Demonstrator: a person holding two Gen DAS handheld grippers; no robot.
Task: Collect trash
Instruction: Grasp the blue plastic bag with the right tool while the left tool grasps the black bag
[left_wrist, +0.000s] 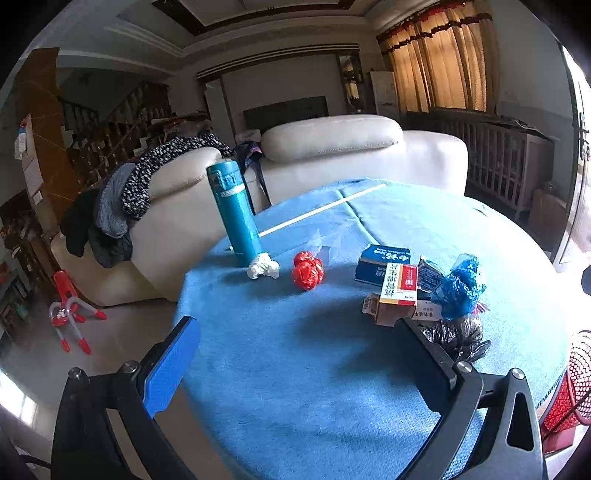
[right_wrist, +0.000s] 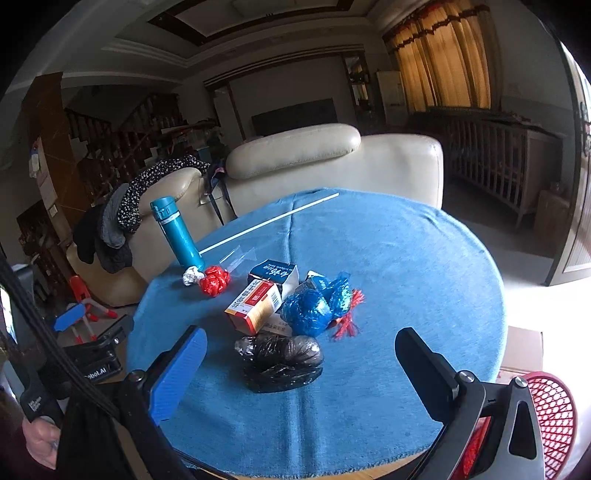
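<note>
While both grippers hung over the near edge of the table (right_wrist: 406, 258), nothing had been picked up yet, so the collecting looked to be at its very start. The left gripper (left_wrist: 295, 354) had its jaws spread wide with only blue cloth between them, and the right gripper (right_wrist: 301, 373) was spread too, empty, its fingers framing the black bag (right_wrist: 280, 363). That bag, glossy crumpled film bunched into a soft lump, lay nearest, just this side of the box (right_wrist: 255, 304), a stiff orange-and-white carton lying tilted. Touching the box sat a blue bag (right_wrist: 314, 308), crinkly and shiny, with red shreds (right_wrist: 347, 321) poking out beside it, and behind the box a dark blue carton (right_wrist: 275, 275). Farther left of the box were a red foil ball (right_wrist: 214, 282) and a white paper wad (right_wrist: 192, 276), right at the foot of the tall, smooth teal flask (right_wrist: 177, 232). A red mesh basket (right_wrist: 550, 417) waited off the table's near right edge, likely the bin. The next move probably called for the right gripper to drop onto the black bag and pinch deep, since slippery film squashes and slides.
</note>
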